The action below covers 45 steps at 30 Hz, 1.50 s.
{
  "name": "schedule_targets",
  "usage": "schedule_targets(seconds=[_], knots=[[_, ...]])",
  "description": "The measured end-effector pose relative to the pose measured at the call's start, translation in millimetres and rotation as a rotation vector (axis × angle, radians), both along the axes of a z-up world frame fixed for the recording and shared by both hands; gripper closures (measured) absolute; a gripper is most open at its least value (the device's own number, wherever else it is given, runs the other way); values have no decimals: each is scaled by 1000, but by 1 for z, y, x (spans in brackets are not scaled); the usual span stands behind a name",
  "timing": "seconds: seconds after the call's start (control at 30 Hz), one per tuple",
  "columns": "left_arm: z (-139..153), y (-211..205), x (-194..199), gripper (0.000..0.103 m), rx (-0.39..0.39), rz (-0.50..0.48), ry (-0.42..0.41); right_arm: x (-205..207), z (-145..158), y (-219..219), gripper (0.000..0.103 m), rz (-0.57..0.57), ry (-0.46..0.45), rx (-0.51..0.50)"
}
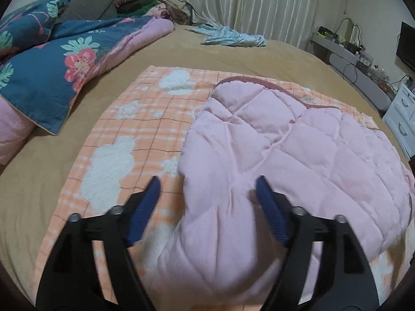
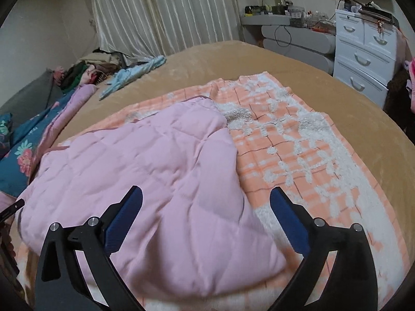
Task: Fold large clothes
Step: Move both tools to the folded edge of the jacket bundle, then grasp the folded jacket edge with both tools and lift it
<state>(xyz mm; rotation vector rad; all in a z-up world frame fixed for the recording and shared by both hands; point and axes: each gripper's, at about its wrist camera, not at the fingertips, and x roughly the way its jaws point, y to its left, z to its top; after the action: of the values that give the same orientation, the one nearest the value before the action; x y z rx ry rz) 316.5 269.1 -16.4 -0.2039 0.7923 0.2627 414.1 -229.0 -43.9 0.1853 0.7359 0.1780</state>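
Observation:
A large garment lies spread on the tan bed [image 1: 233,51]. Its orange checked fleece outside [image 1: 145,129] [image 2: 298,155] carries white fluffy patches. A flap with pale pink quilted lining [image 1: 285,155] [image 2: 129,171] lies folded over its middle. My left gripper [image 1: 208,185] hangs open above the near left edge of the pink flap, blue pads wide apart, nothing pressed between them. My right gripper [image 2: 206,195] is open too, over the near right edge of the flap, where pink meets orange fleece. The pink cloth lies loose under both.
A blue floral quilt [image 1: 44,72] is bunched at the left of the bed. A light blue cloth [image 1: 233,37] lies at the far side, by a heap of clothes [image 1: 145,2]. White drawers [image 2: 363,51] and a cluttered grey shelf [image 2: 285,26] stand right of the bed.

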Motion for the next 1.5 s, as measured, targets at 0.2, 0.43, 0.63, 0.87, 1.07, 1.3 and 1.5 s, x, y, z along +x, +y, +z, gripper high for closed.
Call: schedule_targets(seconds=[0.2, 0.43, 0.63, 0.87, 1.07, 1.3, 1.5], knots=[[12, -5, -26, 9, -11, 27, -25, -32, 11, -2, 4, 10, -43, 41], [17, -17, -45, 9, -8, 17, -13, -58, 11, 0, 4, 26, -33, 73], [12, -25, -58, 9, -22, 17, 8, -72, 3, -1, 4, 17, -6, 97], [-22, -14, -67, 9, -215, 72, 89, -77, -13, 0, 4, -6, 59, 115], [-46, 3, -71, 9, -482, 132, 90, -70, -30, -3, 4, -52, 126, 173], [-59, 5, -51, 9, -606, 185, 42, -53, -46, -6, 4, -107, 192, 285], [-81, 9, -35, 8, -675, 220, 32, -34, -62, 4, 4, -86, 221, 333]])
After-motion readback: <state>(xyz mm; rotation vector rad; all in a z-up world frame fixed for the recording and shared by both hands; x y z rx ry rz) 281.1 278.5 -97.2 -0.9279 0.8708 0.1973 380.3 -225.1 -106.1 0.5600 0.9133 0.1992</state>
